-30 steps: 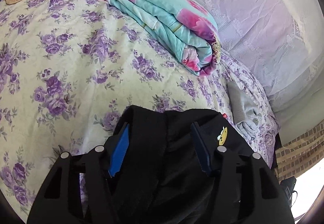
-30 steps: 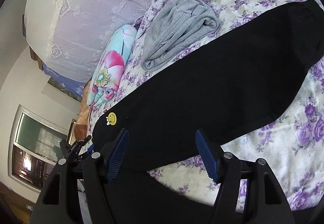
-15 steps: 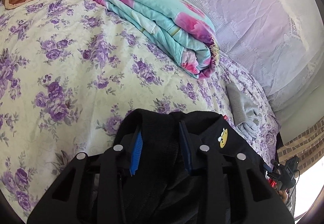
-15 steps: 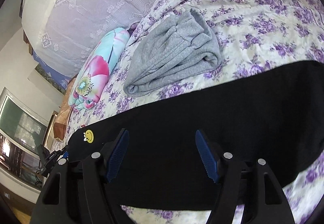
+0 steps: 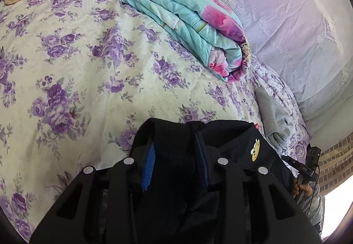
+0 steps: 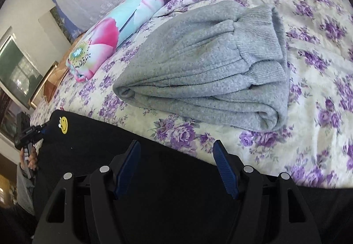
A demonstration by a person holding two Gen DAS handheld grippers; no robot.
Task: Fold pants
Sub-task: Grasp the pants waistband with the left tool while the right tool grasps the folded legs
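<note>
Grasp step: left gripper (image 5: 174, 151) clenched on the waistband of the black pants (image 6: 176, 177), which lie just beside the grey garment (image 6: 209, 72); right gripper (image 6: 176, 151) released above the leg — next, it must pinch fabric for the fold.

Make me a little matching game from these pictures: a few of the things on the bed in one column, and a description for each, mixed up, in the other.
Things:
1. black pants
2. gray sweatpants
3. floral quilt
4. right gripper

Descriptions:
A. folded, turquoise and pink, near the lace curtain
B. open, above dark fabric
C. folded bundle on the purple-flowered bedsheet
D. carries a yellow smiley patch, clamped by the left gripper

Pairs: 1-D, 2-C, 3-A, 4-B
</note>
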